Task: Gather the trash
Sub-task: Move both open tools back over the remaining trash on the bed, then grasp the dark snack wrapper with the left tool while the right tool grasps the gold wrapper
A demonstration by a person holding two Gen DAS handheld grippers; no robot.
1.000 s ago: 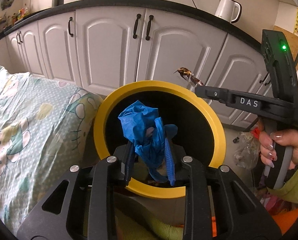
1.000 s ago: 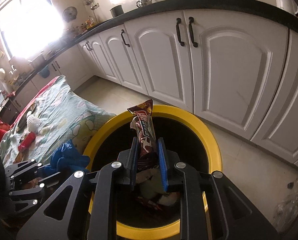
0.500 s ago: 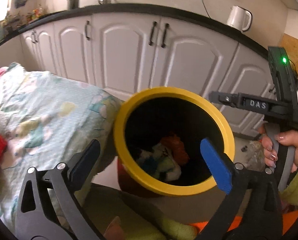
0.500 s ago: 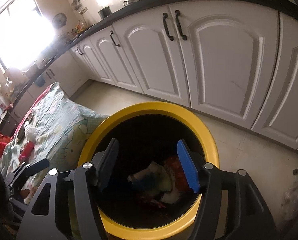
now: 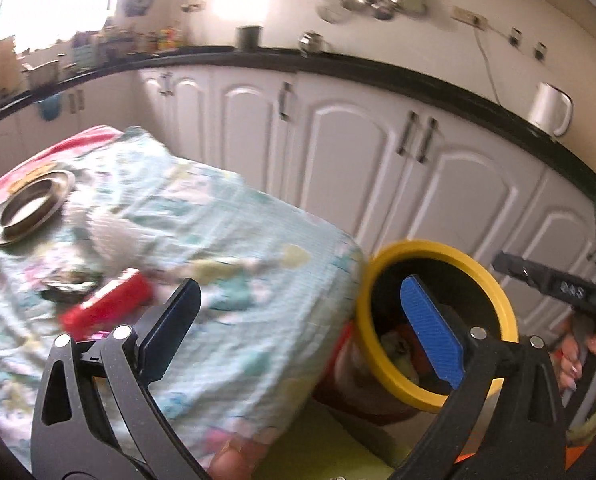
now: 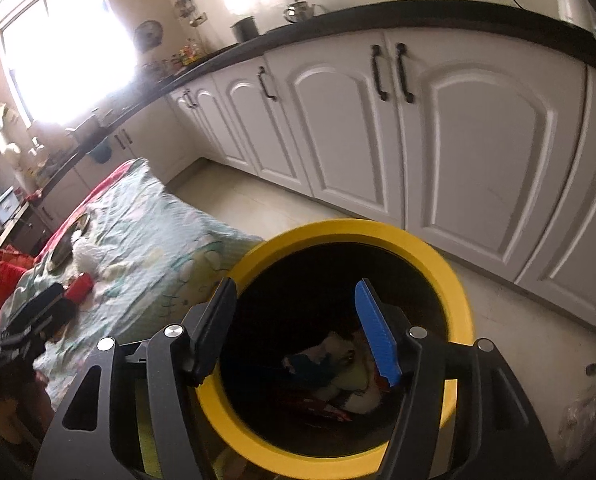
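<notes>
Left wrist: left gripper [image 5: 298,324], now empty and spread, is swinging from bin [image 5: 494,288] toward red wrapper [image 5: 105,312].
Right wrist: right gripper [image 6: 295,324], released, is hovering over bin [image 6: 454,288]; dropped trash [image 6: 330,372] is lying inside.

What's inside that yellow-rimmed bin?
The bin holds a heap of trash: something blue, white crumpled pieces and red bits. The dark walls and the right gripper, open above it, hide whatever lies deeper.
</notes>
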